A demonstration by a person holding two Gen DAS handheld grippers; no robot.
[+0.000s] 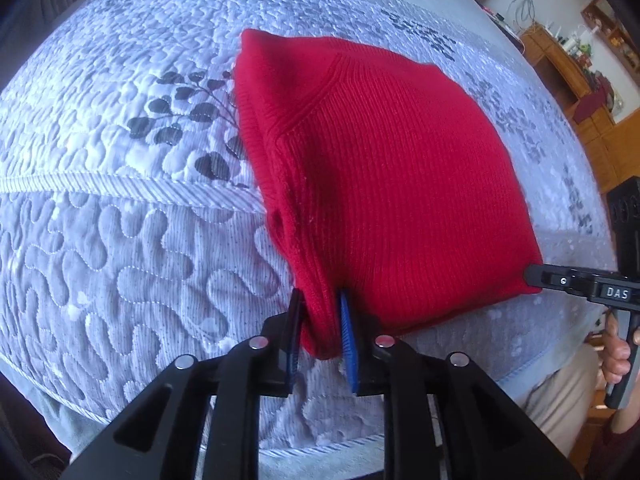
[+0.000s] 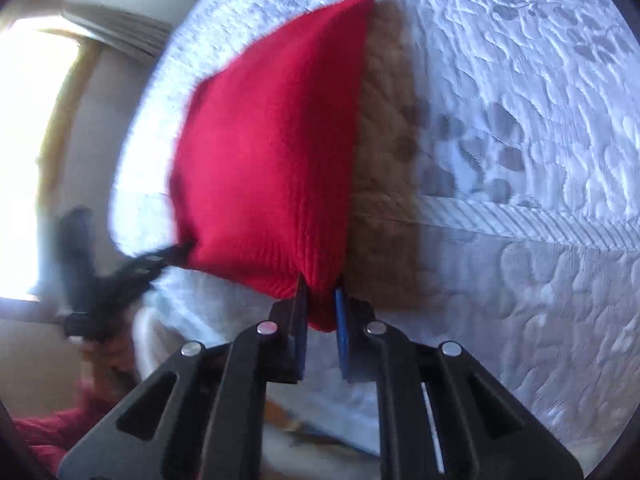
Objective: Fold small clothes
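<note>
A folded red knit garment (image 1: 400,168) lies on a white quilted bedspread (image 1: 140,240), its near edge raised off the quilt. My left gripper (image 1: 320,300) is shut on the garment's near left corner, with fabric bunched between the black and blue pads. At the near right corner the tip of my right gripper (image 1: 534,276) grips the cloth. In the right wrist view my right gripper (image 2: 320,284) is shut on that corner of the red garment (image 2: 272,152), which hangs above the quilt (image 2: 520,120) and casts a shadow. The left gripper (image 2: 176,252) shows blurred at the other corner.
A person's hand (image 1: 616,356) holds the right gripper's handle. Wooden shelves (image 1: 560,68) stand beyond the bed at the right. A bright window (image 2: 32,120) and a wall lie past the bed's edge. More red cloth (image 2: 40,432) sits low at the left.
</note>
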